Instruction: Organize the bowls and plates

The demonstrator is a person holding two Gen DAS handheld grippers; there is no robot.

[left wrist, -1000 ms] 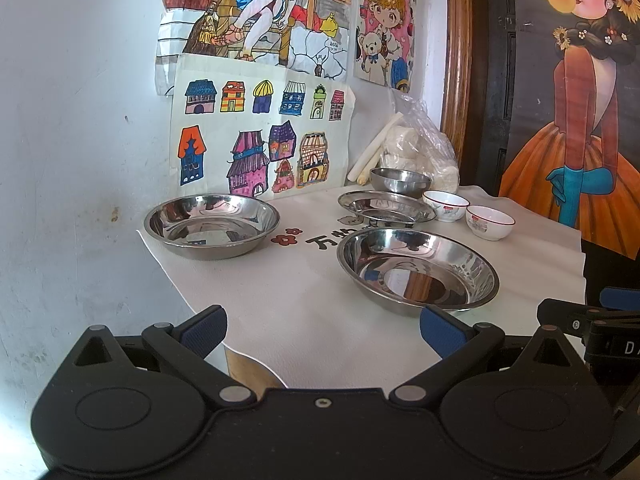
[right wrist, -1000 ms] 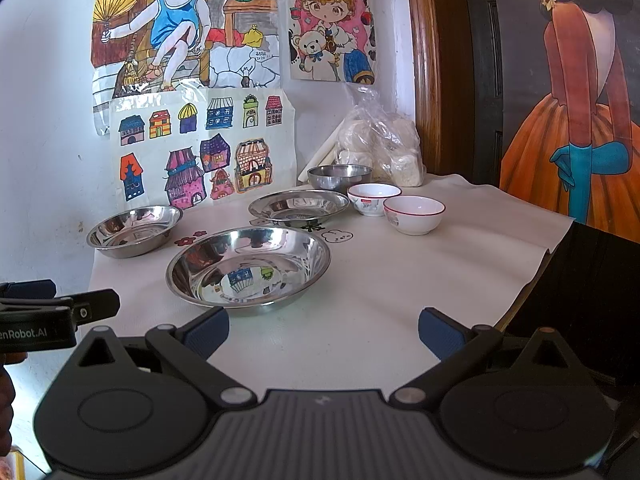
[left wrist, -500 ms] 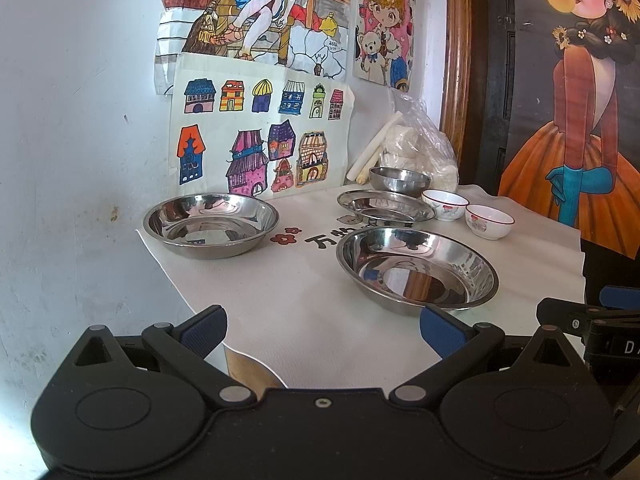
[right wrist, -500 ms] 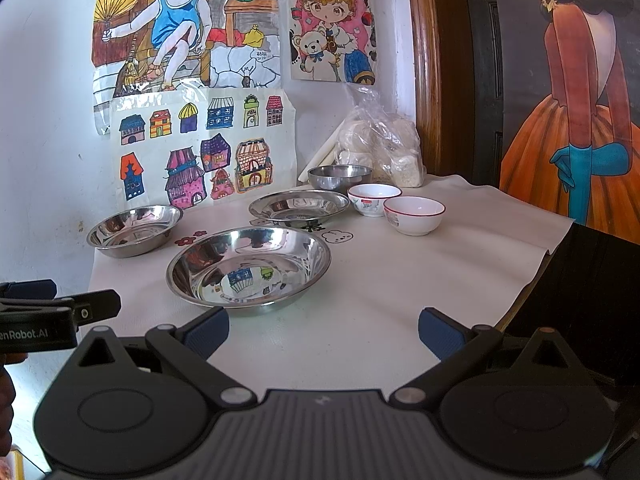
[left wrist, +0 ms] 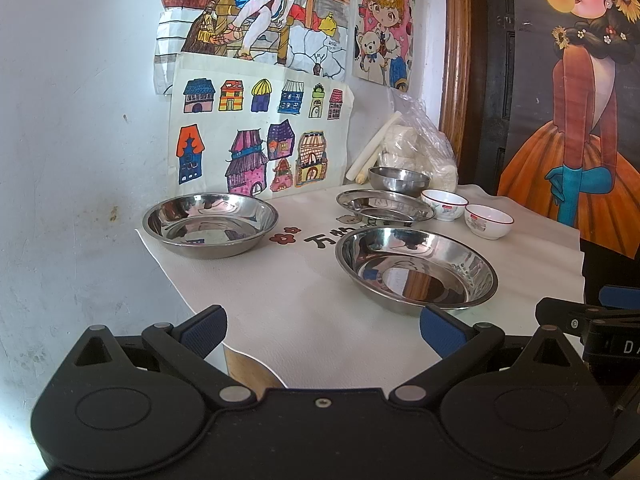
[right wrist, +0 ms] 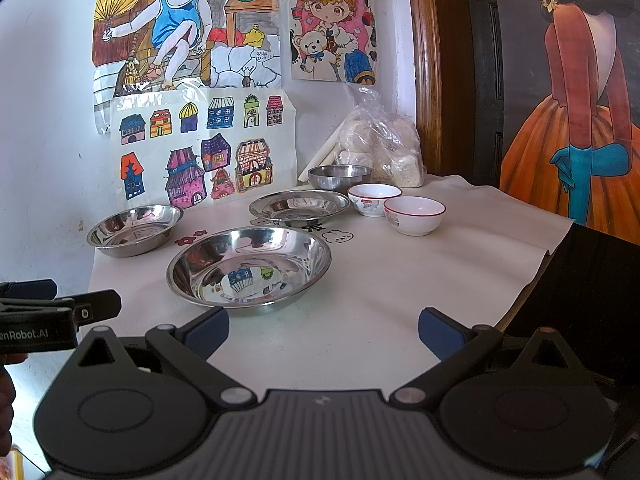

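A large steel plate [left wrist: 416, 268] [right wrist: 248, 266] sits nearest on the white cloth. A second steel plate [left wrist: 210, 224] [right wrist: 134, 230] is at the left by the wall. A third steel plate [left wrist: 384, 206] [right wrist: 299, 206] lies farther back, with a small steel bowl [left wrist: 398, 179] [right wrist: 339, 176] behind it. Two white bowls with red rims [left wrist: 444, 202] [left wrist: 489, 220] [right wrist: 374, 198] [right wrist: 415, 214] stand to the right. My left gripper [left wrist: 322, 330] and right gripper [right wrist: 323, 330] are both open and empty, held short of the near plate.
A clear plastic bag of white items [left wrist: 420, 152] [right wrist: 380, 148] stands in the back corner with a white stick leaning by it. Drawings hang on the wall [left wrist: 80, 120]. The table cloth edge [left wrist: 180, 292] drops off at left; a dark surface [right wrist: 592, 272] lies right.
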